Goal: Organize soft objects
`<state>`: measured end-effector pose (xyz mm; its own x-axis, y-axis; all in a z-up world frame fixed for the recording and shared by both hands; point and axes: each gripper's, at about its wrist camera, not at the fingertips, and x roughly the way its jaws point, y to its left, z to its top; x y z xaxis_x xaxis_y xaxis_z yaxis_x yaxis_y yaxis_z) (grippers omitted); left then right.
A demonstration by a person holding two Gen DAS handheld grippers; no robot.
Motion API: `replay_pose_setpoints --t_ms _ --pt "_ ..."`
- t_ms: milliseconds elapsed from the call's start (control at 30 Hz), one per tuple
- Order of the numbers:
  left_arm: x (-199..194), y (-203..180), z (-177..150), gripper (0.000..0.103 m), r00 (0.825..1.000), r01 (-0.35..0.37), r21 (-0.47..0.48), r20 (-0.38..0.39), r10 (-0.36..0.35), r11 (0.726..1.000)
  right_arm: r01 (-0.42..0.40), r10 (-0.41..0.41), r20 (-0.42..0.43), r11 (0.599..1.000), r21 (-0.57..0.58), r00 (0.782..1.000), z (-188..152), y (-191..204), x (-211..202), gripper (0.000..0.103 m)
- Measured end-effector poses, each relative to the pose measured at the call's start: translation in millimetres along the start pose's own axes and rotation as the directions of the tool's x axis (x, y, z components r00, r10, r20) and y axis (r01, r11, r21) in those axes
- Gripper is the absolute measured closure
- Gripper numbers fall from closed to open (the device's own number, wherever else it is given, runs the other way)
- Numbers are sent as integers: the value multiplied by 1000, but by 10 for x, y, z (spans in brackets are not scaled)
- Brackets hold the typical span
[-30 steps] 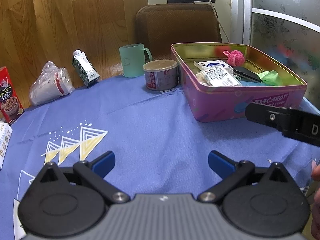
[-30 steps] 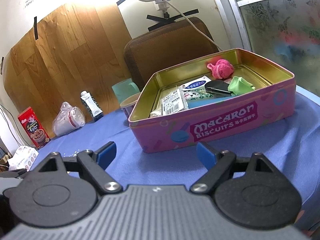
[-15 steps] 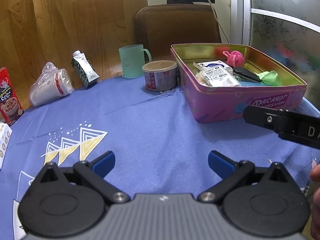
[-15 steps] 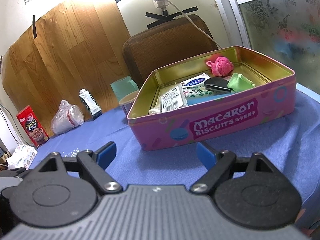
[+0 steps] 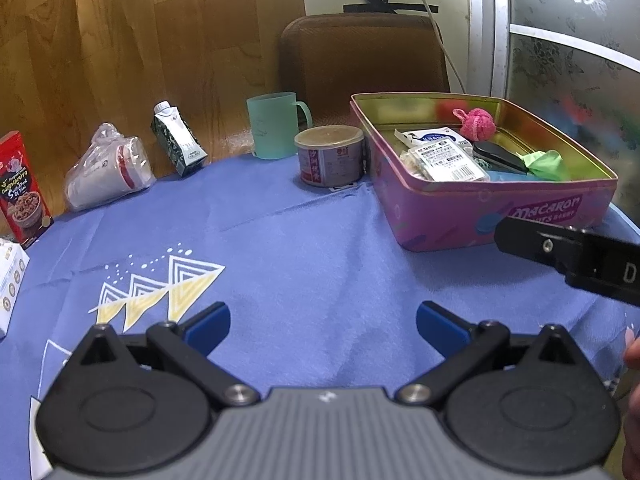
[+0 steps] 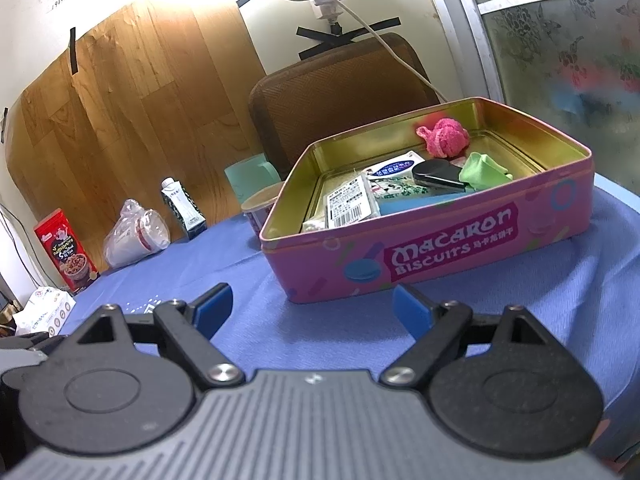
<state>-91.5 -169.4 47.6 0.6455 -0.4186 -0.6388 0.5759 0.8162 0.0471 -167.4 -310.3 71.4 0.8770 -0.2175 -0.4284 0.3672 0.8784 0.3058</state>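
We hold both tools, left (image 5: pixel 322 322) and right (image 6: pixel 311 306), spread wide and empty above the cloth-covered counter (image 5: pixel 304 248); the fuzzy pink ball (image 6: pixel 444 137) lies inside the rectangular tin (image 6: pixel 432 252).

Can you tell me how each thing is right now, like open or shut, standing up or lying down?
Left gripper: open, empty.
Right gripper: open, empty.
Tin: open, no lid, things inside.
Pink ball: lying in tin.
Green cloth: crumpled in tin.
Mug: upright.
Can: upright, lid on.
Carton: leaning, cap on.
Bagged cups: lying down.
Red box: upright.
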Motion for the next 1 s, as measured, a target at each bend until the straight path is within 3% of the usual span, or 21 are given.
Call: replay_pose_setpoints --t_ms 533,1000 --pt "-49 86 16 0 1000 -19 -29 10 19 999 6 -6 10 1000 -24 1000 7 132 -49 14" --pt "-74 84 6 0 1000 6 -32 21 -5 999 9 -9 8 999 -31 1000 -5 181 -55 14"
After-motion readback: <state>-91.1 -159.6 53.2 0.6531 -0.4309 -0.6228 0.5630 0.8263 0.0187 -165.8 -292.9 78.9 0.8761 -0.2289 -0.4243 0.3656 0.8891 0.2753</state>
